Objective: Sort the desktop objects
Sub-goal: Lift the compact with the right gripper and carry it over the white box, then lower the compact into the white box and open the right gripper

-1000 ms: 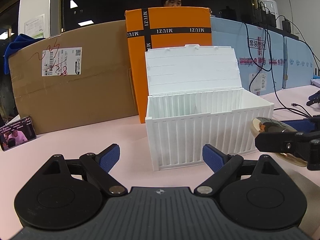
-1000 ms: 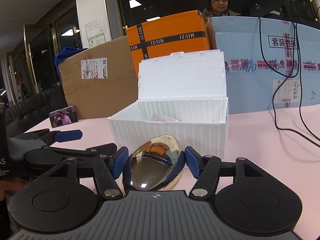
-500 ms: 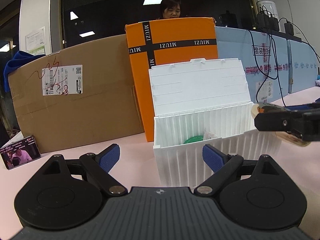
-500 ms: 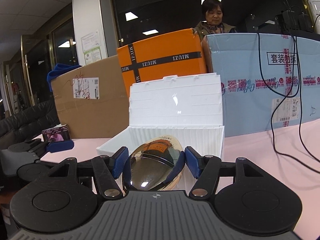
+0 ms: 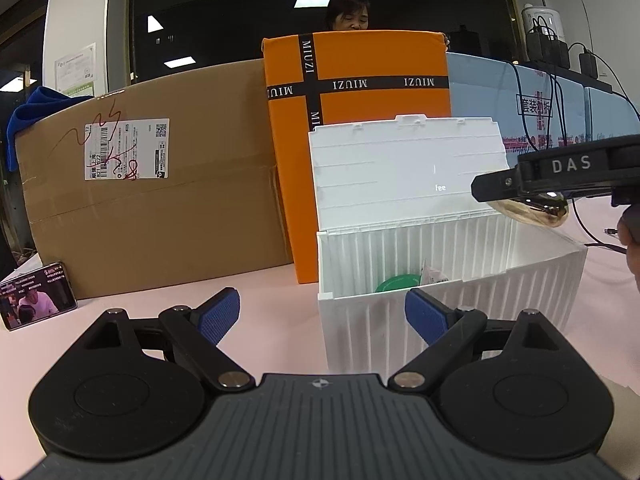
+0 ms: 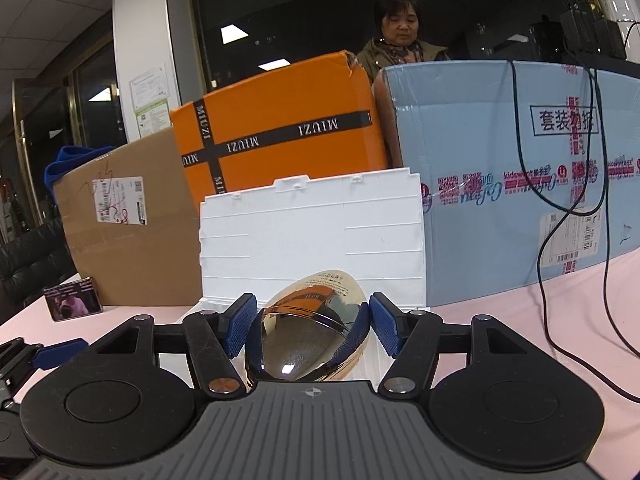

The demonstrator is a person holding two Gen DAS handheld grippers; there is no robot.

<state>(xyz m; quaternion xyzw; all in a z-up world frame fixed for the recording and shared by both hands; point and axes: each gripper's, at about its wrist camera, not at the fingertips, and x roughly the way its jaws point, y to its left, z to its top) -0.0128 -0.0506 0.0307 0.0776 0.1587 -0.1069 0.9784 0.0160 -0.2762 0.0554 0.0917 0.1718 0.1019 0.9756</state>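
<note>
Right tongs (image 6: 308, 330) grip gold egg-shaped case (image 6: 306, 332) (long axis forward, toward white box (image 5: 452, 280)); left tongs (image 5: 322, 314) open, empty.

gold egg-shaped case (image 6: 308, 336) | raised above white bin (image 5: 448, 280) | lid open

White storage box (image 6: 312, 236): in right wrist view, interior hidden behind gold oval object (image 6: 308, 336) and right gripper (image 6: 310, 330); only raised lid shows. In left wrist view, box floor mostly hidden by front wall; green item (image 5: 398, 283) and crumpled packet (image 5: 434, 276) only partly visible, identity unclear. Gold oval object largely covered from above by right gripper body. Hand (image 5: 632, 248) cut off at right edge. Phone (image 5: 36, 295) screen too small to read. Person (image 6: 400, 36) hidden below shoulders behind orange box (image 6: 280, 136).
</note>
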